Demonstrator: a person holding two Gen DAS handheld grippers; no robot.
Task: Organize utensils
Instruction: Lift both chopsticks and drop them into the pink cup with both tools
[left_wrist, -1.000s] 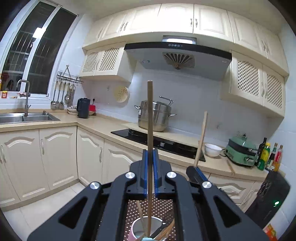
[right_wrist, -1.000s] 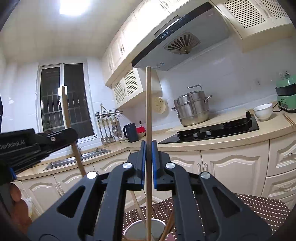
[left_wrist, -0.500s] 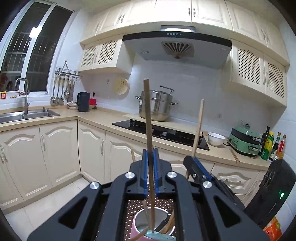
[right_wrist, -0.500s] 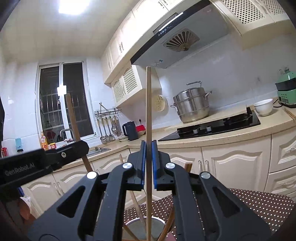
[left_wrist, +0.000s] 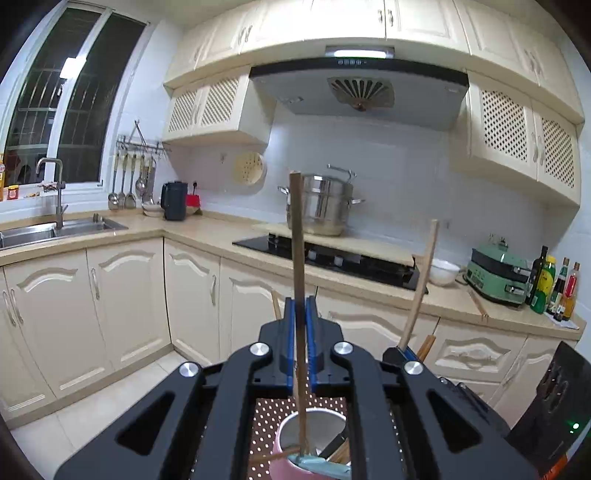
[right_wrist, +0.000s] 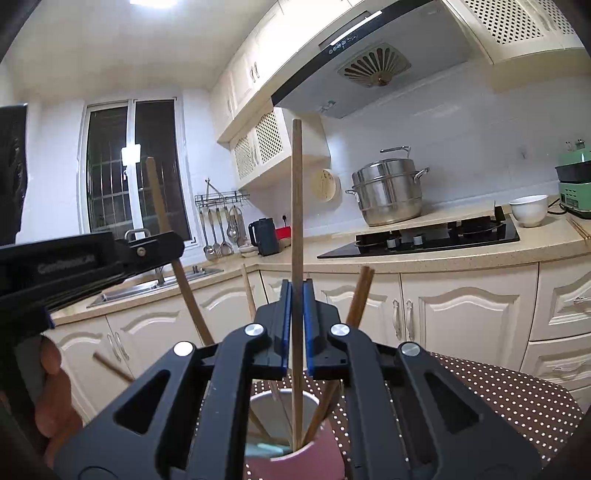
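My left gripper (left_wrist: 301, 306) is shut on a wooden chopstick (left_wrist: 297, 236) that stands nearly upright. Its lower end reaches down inside the pink cup (left_wrist: 282, 432) just below the fingers. In the right wrist view my right gripper (right_wrist: 296, 291) is shut on a second chopstick (right_wrist: 296, 203), also upright, with its lower end inside the same pink cup (right_wrist: 314, 458). Several other chopsticks (right_wrist: 360, 295) and a pale teal utensil (left_wrist: 321, 467) lean in the cup. The two grippers hang close together over the cup, the left gripper (right_wrist: 173, 247) at the left of the right wrist view.
The cup stands on a brown white-dotted cloth (right_wrist: 509, 395). Beyond are cream cabinets, a counter with a black hob (left_wrist: 332, 254), a steel pot (left_wrist: 321, 210), a white bowl (right_wrist: 528, 208), a green cooker (left_wrist: 495, 273), bottles (left_wrist: 554, 280) and a sink (left_wrist: 55, 229). A hand (right_wrist: 48, 373) holds the left gripper.
The left gripper has sunk, carrying its chopstick deeper into the cup, and has drawn closer to the right gripper. The right gripper has hardly moved.
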